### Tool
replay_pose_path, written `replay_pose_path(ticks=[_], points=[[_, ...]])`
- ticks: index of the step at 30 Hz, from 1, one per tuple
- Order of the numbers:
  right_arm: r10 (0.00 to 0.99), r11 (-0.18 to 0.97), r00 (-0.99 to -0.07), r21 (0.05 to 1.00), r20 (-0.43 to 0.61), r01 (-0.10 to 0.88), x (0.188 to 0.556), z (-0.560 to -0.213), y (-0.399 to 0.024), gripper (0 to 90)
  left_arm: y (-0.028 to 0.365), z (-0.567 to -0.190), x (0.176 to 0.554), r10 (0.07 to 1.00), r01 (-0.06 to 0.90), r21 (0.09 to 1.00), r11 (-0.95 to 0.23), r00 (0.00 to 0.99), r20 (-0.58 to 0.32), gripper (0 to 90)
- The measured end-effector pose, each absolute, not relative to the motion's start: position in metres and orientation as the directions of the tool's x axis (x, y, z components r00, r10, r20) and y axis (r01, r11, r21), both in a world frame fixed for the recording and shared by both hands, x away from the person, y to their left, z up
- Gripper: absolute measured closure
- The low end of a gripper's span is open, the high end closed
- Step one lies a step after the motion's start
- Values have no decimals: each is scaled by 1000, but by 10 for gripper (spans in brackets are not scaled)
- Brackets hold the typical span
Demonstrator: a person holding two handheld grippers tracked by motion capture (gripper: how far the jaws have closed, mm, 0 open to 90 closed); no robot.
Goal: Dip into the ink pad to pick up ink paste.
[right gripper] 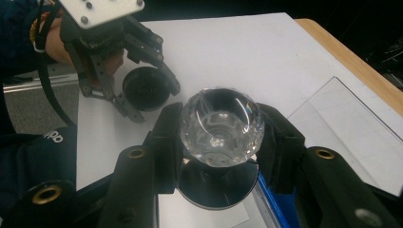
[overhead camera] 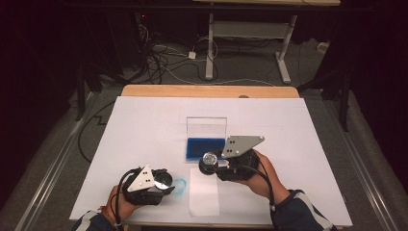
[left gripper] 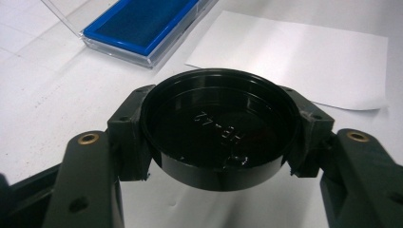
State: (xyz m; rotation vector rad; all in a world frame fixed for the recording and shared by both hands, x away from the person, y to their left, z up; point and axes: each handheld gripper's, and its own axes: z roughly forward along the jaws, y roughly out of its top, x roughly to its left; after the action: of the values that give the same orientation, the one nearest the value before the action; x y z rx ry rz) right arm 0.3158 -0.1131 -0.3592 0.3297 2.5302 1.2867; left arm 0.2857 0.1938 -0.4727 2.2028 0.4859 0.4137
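Note:
My left gripper (overhead camera: 165, 183) (left gripper: 219, 127) is shut on a round black cap (left gripper: 221, 142) (overhead camera: 163, 180), hollow side up, low over the white sheet near the front edge. My right gripper (overhead camera: 210, 162) (right gripper: 223, 128) is shut on a stamp (right gripper: 222, 124) (overhead camera: 209, 158) with a clear faceted top and a round black base, held just in front of the blue ink pad (overhead camera: 206, 148) (left gripper: 142, 21). The pad sits in an open clear case with its lid (overhead camera: 206, 127) standing upright behind it. The right gripper view also shows the left gripper (right gripper: 142, 92) with the cap (right gripper: 146, 88).
A small white paper (overhead camera: 204, 190) (left gripper: 299, 57) lies between the two grippers near the front edge. A faint blue ring mark (overhead camera: 180, 186) shows just left of it. The large white sheet (overhead camera: 144, 130) covers the wooden table (overhead camera: 207, 90). Cables and a desk frame lie on the floor beyond.

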Motion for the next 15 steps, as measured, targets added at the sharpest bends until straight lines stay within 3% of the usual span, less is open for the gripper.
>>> replay_pose_path(ticks=[15], points=[[294,594,-945,802,-143,64,311,-364,-105,564,191,-471,285,465,191,792,-580,876,129,360]])
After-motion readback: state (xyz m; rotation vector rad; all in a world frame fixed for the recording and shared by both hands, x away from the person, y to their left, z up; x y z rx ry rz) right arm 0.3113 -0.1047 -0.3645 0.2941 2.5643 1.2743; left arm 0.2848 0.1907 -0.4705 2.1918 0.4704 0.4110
